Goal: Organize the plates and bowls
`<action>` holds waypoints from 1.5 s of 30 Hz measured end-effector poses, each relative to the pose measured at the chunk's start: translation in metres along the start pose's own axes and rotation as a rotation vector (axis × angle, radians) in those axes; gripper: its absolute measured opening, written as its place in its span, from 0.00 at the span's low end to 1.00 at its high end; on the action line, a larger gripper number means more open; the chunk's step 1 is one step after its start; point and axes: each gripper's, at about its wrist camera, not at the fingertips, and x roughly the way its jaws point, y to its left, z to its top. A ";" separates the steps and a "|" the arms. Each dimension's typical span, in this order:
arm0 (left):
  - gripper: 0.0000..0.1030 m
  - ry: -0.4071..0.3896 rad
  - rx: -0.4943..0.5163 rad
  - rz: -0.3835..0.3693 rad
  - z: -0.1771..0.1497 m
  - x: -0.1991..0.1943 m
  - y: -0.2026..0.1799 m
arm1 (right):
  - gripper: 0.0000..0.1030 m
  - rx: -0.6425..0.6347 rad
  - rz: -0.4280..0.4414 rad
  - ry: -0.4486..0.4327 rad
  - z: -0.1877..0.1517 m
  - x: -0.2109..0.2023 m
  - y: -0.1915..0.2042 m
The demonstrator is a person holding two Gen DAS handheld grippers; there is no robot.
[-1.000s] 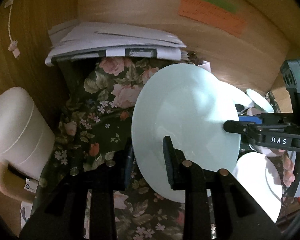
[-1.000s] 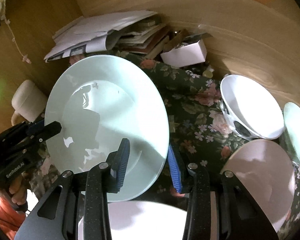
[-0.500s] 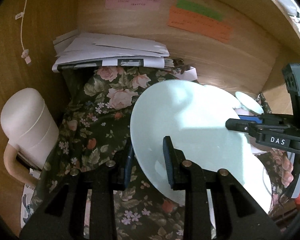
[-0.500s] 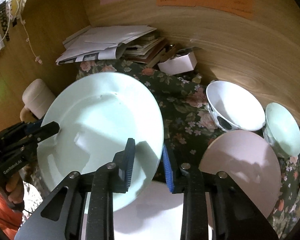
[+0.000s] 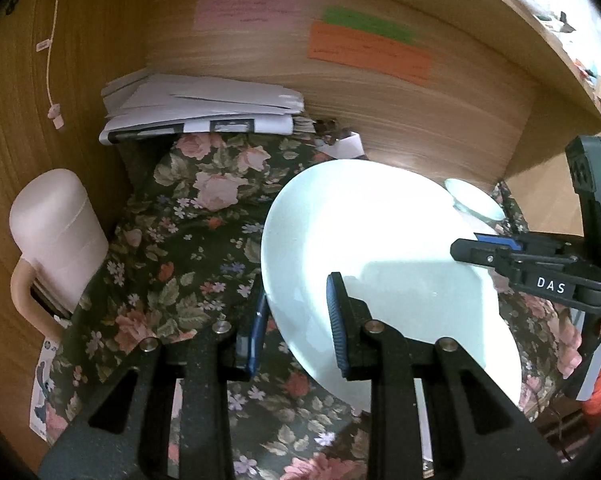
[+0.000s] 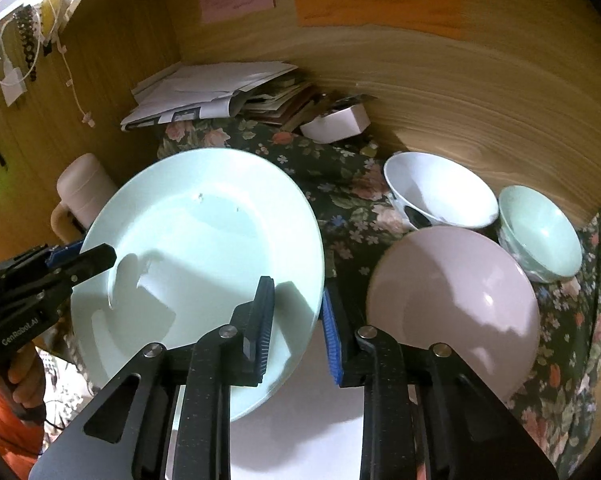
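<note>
Grippers "GenRobot.AI" left point(image 5: 296, 316), "DAS" right point(image 6: 296, 320), both clamped on pale-green plate point(image 6: 204, 240).

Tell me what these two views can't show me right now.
- Left wrist: white bowl and pink plate hidden behind the pale green plate.
- Right wrist: white plate beneath, mostly covered by the right hand-held gripper.
- Both: writing on the orange note is blurred.
</note>
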 end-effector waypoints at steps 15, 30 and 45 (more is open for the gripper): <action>0.26 0.024 0.017 -0.029 -0.024 -0.005 -0.031 | 0.21 0.041 -0.002 -0.012 -0.033 -0.021 -0.017; 0.26 0.090 0.009 -0.044 -0.049 0.003 -0.048 | 0.21 0.094 0.025 0.036 -0.067 -0.019 -0.034; 0.26 0.176 0.004 -0.045 -0.069 0.021 -0.052 | 0.21 0.140 0.036 0.080 -0.087 -0.010 -0.042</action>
